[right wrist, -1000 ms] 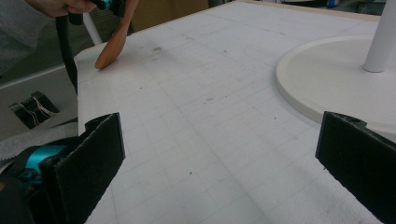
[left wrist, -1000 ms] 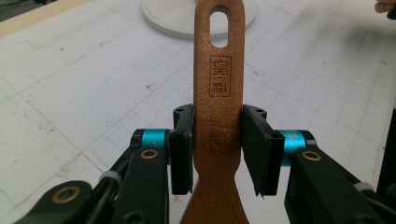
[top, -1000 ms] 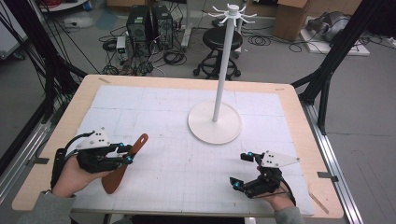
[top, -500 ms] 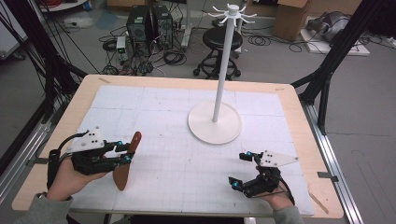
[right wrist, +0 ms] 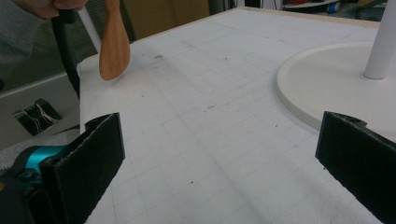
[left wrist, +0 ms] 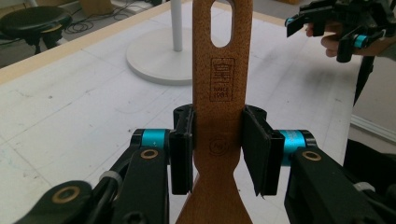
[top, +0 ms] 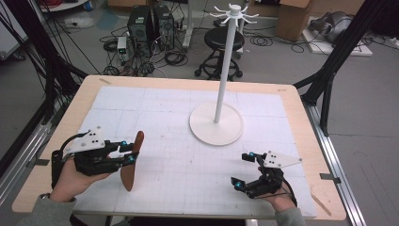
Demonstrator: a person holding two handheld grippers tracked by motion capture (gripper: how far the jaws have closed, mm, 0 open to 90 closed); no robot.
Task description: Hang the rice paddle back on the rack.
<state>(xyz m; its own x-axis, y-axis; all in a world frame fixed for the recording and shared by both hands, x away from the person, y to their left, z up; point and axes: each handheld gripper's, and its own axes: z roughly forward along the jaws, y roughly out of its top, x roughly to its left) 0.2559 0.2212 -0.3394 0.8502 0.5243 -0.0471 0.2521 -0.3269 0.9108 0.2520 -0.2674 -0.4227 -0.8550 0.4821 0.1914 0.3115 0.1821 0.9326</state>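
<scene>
**Spatula clamped at lower left, stand at centre**

Across the middle and lower part of the high view lies the table (top: 301, 101), a wooden top covered by a white gridded mat (top: 188, 174). Its far edge runs through the upper third of the frame, with cables, a stool and boxes on the floor above it.

Right of centre on the mat stands the white stand (top: 216, 124): a round flat base with a thin pole rising to a ring of short hooks at the top edge of the frame. In the left gripper view its base sits at upper centre-left; in the right gripper view it fills the right edge.

At the lower left of the high view the left gripper (top: 127, 153) is held in a hand, its jaws clamped on the handle of a brown wooden spatula (top: 131, 162). The spatula hangs near upright, slightly tilted, blade down just above or on the mat; which one I cannot tell. The left gripper view shows both pads pressed flat against the narrow handle (left wrist: 219, 93), below a slotted hole and a stamped mark.

At the lower right, well apart from the stand, the right gripper (top: 242, 169) sits low over the mat with its jaws spread wide and nothing between them. Its own view shows the spatula's blade (right wrist: 113, 44) at upper left.
</scene>
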